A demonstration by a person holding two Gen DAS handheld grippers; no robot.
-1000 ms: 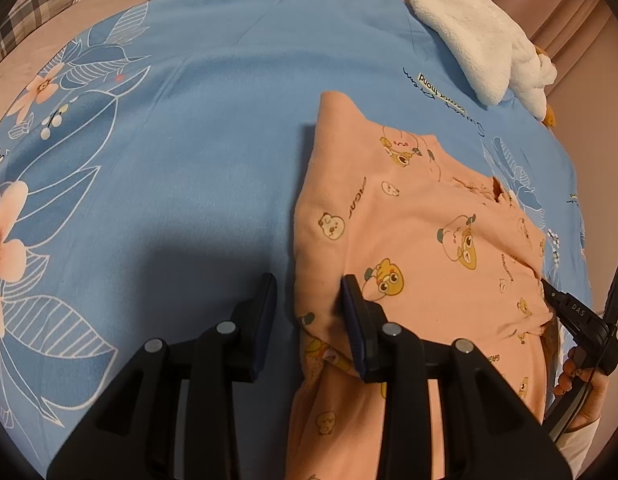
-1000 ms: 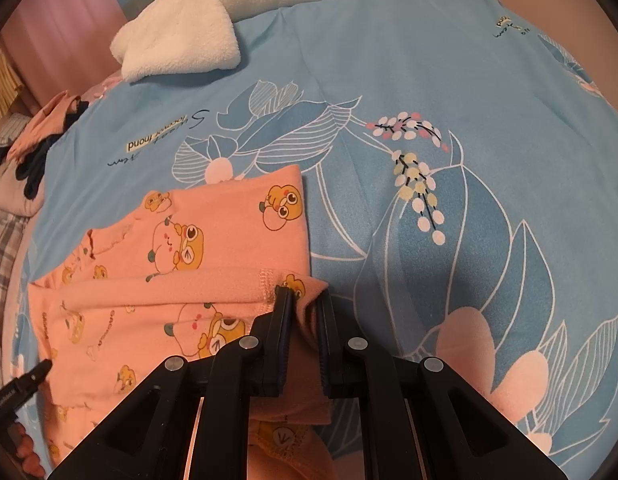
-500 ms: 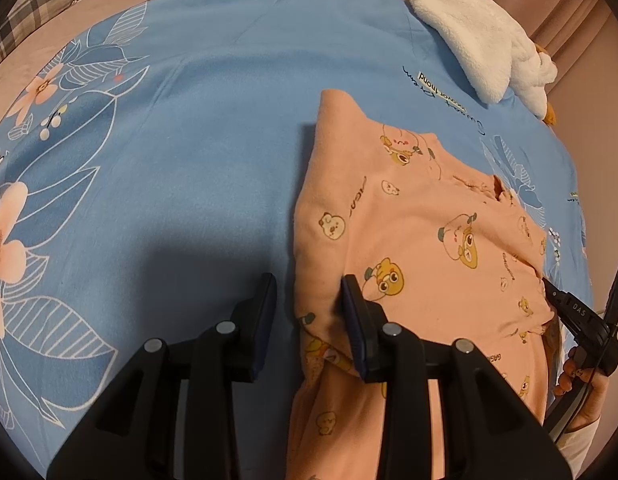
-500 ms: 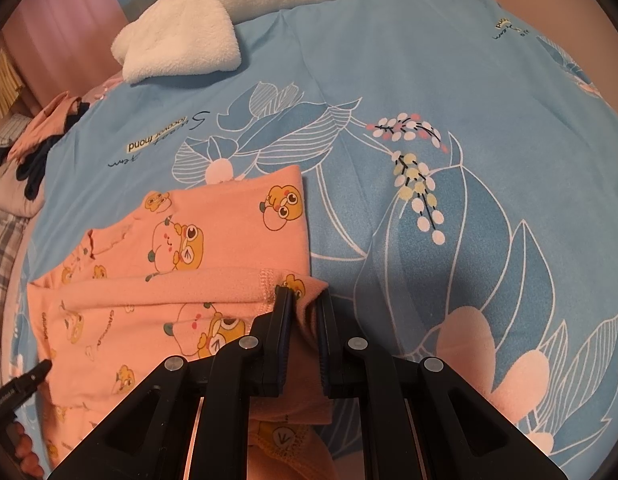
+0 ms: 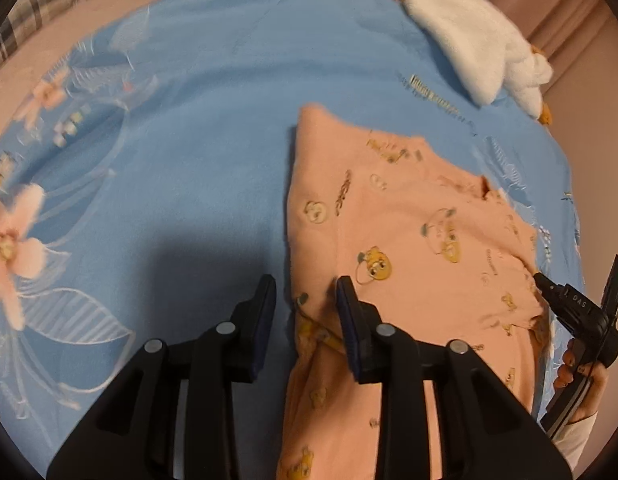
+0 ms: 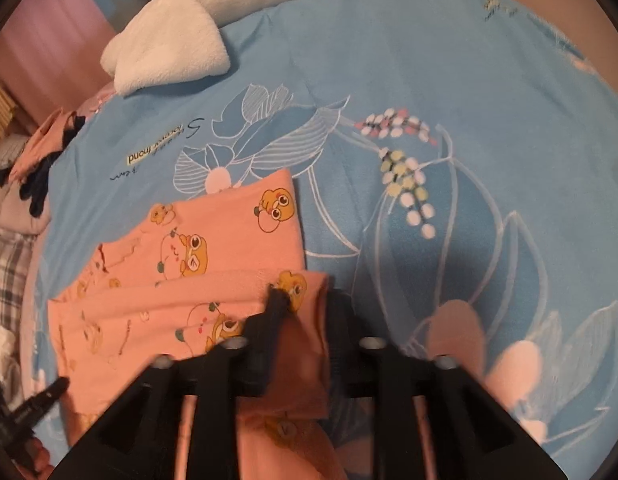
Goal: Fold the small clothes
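Note:
A peach garment printed with cartoon bears lies partly folded on the blue flowered sheet. My left gripper straddles the garment's near left edge. Its jaws are closing, with blue sheet still showing between the left pad and the cloth. In the right wrist view the garment has a sleeve folded across it. My right gripper is at that fold's right corner. Its jaws are opening, and the corner lies loose between them. The right gripper, held by a hand, also shows at the left view's right edge.
A white fleece blanket lies bunched at the far end of the bed, also seen as the blanket at upper left. Plaid bedding and a heap of clothes sit off the sheet's side. Pink curtains hang beyond.
The right gripper's jaws have parted and released the folded corner they were pinching. The left jaws look a touch narrower, and both views are now slightly blurred.

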